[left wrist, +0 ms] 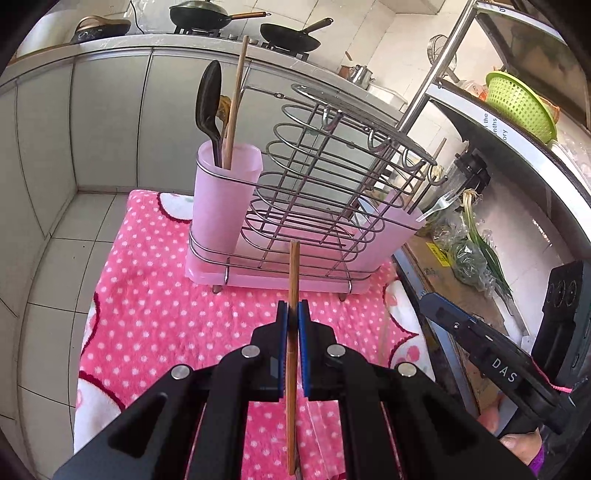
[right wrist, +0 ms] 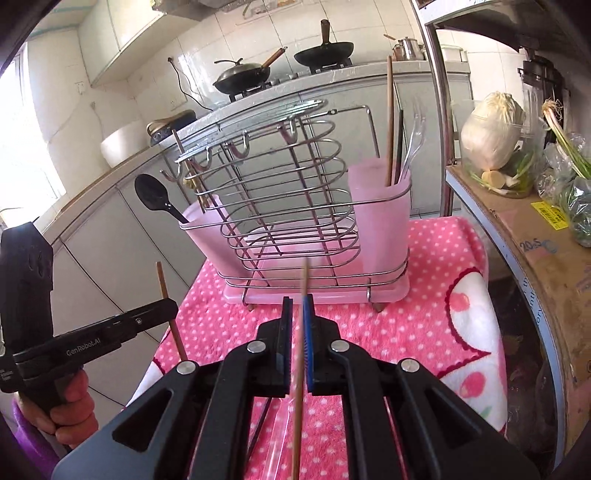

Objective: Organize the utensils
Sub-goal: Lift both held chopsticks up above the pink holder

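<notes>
A wire rack (left wrist: 317,192) (right wrist: 291,206) with a pink cup at each end stands on a pink dotted towel (left wrist: 155,306) (right wrist: 417,314). The left cup (left wrist: 227,192) (right wrist: 207,225) holds a black spoon (left wrist: 208,107) (right wrist: 155,197) and a wooden chopstick (left wrist: 234,99). The right cup (right wrist: 380,206) (left wrist: 391,221) holds a chopstick (right wrist: 389,118) and a clear fork (right wrist: 415,136) (left wrist: 437,206). My left gripper (left wrist: 293,308) (right wrist: 173,306) is shut on a wooden chopstick (left wrist: 293,332) (right wrist: 168,306), in front of the rack. My right gripper (right wrist: 298,304) (left wrist: 424,299) is shut on a thin wooden chopstick (right wrist: 301,350).
A counter with a stove and two black woks (left wrist: 207,14) (right wrist: 243,74) runs behind. A metal shelf at the right holds a cardboard box (right wrist: 546,236), greens, a cabbage (right wrist: 491,129) and a green colander (left wrist: 521,103). A clear utensil lies on the towel under my right gripper (right wrist: 277,439).
</notes>
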{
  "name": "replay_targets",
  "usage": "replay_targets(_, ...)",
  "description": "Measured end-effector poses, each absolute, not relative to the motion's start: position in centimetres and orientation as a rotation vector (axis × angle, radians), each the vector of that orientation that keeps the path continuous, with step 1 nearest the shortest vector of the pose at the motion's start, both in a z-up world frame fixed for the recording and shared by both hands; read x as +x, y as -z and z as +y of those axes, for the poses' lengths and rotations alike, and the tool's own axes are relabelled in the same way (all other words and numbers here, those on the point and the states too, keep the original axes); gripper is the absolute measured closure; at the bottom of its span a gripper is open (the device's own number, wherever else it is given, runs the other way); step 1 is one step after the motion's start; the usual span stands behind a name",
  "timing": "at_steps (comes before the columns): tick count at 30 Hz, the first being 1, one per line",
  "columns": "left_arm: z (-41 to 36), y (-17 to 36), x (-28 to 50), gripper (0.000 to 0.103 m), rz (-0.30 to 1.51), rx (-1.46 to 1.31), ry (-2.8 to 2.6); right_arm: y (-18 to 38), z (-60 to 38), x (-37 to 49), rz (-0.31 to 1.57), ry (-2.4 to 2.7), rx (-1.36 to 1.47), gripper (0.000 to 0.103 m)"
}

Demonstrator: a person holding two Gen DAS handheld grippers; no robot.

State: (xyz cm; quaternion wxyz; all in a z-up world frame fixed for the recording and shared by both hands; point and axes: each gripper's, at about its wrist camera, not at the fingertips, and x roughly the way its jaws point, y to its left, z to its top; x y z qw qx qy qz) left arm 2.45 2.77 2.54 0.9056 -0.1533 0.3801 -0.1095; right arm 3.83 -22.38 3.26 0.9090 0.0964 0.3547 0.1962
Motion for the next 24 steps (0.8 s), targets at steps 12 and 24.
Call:
replay_targets(12, 2.7, -2.8, 1.1, 0.098, 0.759, -0.312, 0.234, 1.6, -23.0, 7.1, 0.980, -0.423, 0.274, 0.091)
replay_targets(24, 3.9, -2.3, 1.6, 0.098, 0.772, -0.341, 0.248, 9.3, -20.9, 14.5, 1.215, -0.281, 0.273, 0.072)
